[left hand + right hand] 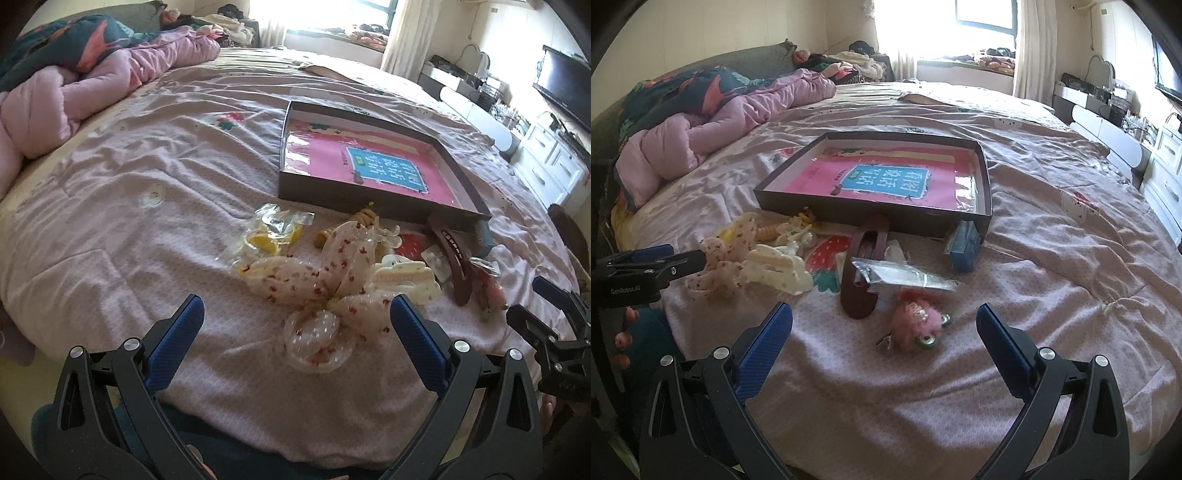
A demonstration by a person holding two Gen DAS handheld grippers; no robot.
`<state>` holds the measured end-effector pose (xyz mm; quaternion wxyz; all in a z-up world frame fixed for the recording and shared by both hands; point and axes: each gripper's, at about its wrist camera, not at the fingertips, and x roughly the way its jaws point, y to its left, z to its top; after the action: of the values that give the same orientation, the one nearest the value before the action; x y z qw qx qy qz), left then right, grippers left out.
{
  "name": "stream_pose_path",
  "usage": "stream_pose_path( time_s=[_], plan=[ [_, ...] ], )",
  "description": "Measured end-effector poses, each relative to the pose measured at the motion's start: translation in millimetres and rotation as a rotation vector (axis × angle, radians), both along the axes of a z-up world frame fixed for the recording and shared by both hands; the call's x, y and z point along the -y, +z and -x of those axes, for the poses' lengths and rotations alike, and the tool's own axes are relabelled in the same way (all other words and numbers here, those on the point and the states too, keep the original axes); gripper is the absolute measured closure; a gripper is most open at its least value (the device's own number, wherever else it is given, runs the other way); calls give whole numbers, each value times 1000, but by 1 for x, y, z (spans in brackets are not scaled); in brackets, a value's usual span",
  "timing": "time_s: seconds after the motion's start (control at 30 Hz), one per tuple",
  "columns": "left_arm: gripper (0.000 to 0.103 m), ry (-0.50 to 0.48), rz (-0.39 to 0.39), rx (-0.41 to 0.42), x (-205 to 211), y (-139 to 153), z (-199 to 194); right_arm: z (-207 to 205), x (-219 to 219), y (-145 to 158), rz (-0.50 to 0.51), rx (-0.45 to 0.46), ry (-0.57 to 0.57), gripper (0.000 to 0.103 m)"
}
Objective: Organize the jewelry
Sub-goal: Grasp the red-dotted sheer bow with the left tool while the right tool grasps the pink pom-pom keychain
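Left gripper [295,321] spread wide, nothing held, hovering just short of the floral bow scrunchie [317,291]. Right gripper [884,325] also spread wide and empty, lined up on the pink fuzzy clip [916,323].

Rest of the pile lies between the grippers and the box: cream claw clip [777,267], brown claw clip [862,266], silver packet [905,278], blue item [964,245] touching the box wall, yellow pieces in a clear bag [269,236]. Shallow dark box [988,192] sits behind, only a pink sheet inside.

Risks: the scrunchie's sheer loops overlap the cream clip, so a pinch may drag both. Soft wrinkled bedsheet [1052,258] could bunch into the fingers. The fuzzy clip's metal part looks small, hard to tell its orientation.

Room: open bed right of the pile; the box wall needs a lift over.
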<state>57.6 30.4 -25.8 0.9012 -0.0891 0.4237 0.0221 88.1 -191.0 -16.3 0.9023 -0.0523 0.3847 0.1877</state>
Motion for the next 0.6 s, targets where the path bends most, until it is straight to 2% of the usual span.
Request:
stream_pose_path(
  time_s=[0.27, 0.33, 0.47, 0.5, 0.57, 0.6],
  plan=[
    [11, -32, 28, -41, 6, -14, -25, -16, 7, -14, 14, -17, -11, 6],
    [19, -38, 42, -51, 6, -17, -30, -18, 9, -18, 22, -20, -11, 6],
    [28, -38, 58, -67, 4, -23, -37, -24, 13, -25, 23, -38, -10, 6],
    [34, -47, 76, -62, 3, -24, -37, -25, 13, -26, 22, -40, -8, 7],
    [47, -55, 92, -52, 2, -23, -36, -28, 12, -29, 22, -47, 2, 16],
    [57, -56, 92, -51, 1, -22, -37, -30, 12, -32, 21, -58, 11, 21]
  ],
)
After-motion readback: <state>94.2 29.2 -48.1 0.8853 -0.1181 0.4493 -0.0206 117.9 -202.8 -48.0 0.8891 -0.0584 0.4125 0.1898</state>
